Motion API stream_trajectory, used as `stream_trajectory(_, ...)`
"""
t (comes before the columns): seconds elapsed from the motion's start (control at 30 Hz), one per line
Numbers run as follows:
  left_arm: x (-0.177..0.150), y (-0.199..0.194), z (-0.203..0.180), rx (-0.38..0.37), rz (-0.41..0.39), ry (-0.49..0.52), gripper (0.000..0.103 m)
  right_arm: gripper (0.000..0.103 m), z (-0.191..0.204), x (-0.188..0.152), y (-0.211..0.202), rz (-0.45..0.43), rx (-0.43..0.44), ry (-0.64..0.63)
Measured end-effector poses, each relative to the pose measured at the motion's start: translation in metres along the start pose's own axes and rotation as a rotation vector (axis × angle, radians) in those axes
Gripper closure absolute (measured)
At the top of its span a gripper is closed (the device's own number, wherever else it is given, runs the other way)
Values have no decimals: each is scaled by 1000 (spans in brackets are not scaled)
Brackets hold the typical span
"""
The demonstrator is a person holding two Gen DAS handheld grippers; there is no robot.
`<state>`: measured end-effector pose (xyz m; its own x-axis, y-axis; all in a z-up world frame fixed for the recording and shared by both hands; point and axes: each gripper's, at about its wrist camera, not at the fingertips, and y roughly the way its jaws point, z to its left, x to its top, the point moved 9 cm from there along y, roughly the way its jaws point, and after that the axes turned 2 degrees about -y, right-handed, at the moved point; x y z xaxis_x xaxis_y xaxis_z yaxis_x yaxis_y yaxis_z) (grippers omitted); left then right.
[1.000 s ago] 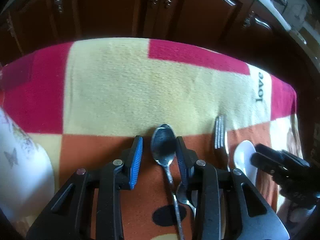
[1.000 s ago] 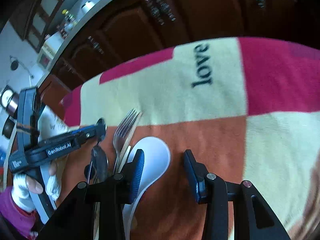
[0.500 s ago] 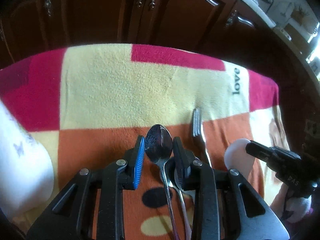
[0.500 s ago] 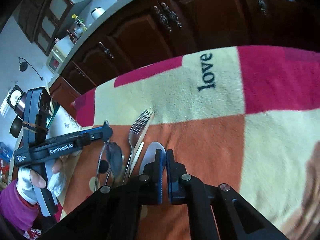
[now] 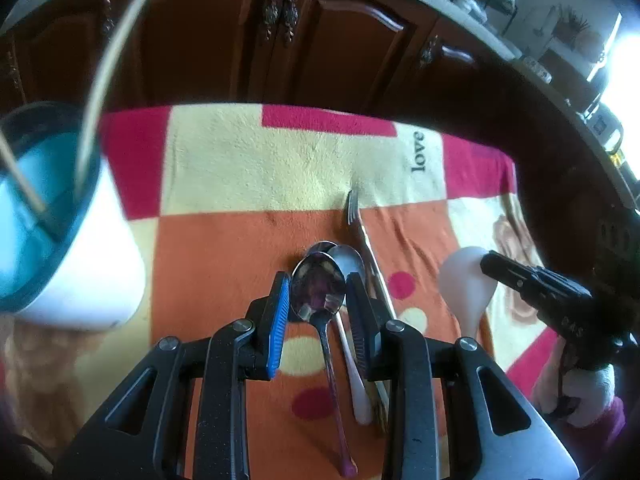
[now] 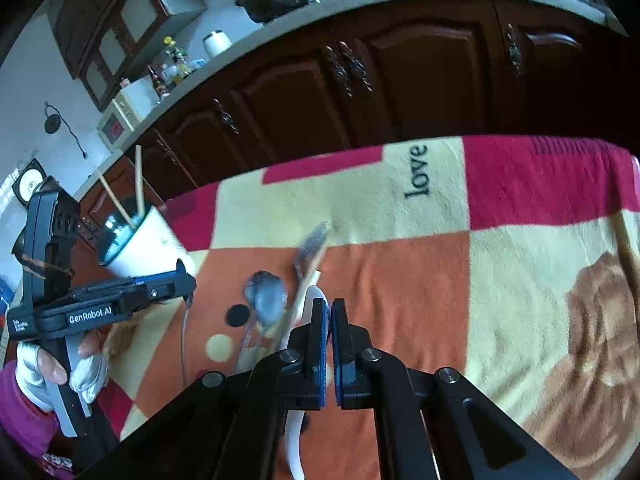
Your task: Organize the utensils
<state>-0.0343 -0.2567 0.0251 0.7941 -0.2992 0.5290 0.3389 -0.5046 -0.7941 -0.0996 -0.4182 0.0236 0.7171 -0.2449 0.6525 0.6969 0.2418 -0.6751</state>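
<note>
My left gripper (image 5: 318,282) is shut on the bowl of a metal spoon (image 5: 320,300) and holds it above the checked blanket (image 5: 240,240); in the right wrist view its handle (image 6: 184,340) hangs below the left gripper (image 6: 187,285). The right gripper (image 6: 330,308) is shut on a white spoon (image 6: 310,296), whose handle curves down under it. Seen from the left wrist, the white spoon (image 5: 464,284) sticks out of the right gripper (image 5: 490,265). A second metal spoon (image 5: 350,258) and a fork (image 5: 353,208) lie on the blanket.
A white cup (image 5: 92,272) with a blue inside stands at the left and holds two chopsticks (image 5: 108,60); it also shows as the cup (image 6: 140,240) in the right wrist view. Dark wooden cabinets (image 6: 360,92) rise behind the table. A gloved hand (image 6: 84,368) holds the left gripper.
The right gripper has closed on the white spoon and lifted it. The left gripper has risen with the metal spoon, baring a second spoon beneath. The cup has come into view.
</note>
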Motion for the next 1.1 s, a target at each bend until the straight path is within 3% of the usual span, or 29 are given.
stream_trajectory(0.43, -10, -81, 13, -8, -94, -2, 76, 101, 77, 28, -40, -95, 54, -94)
stream_trajectory(1.1, -15, -146, 30, 2, -162, -16, 77, 101, 150, 58, -53, -150, 111, -177)
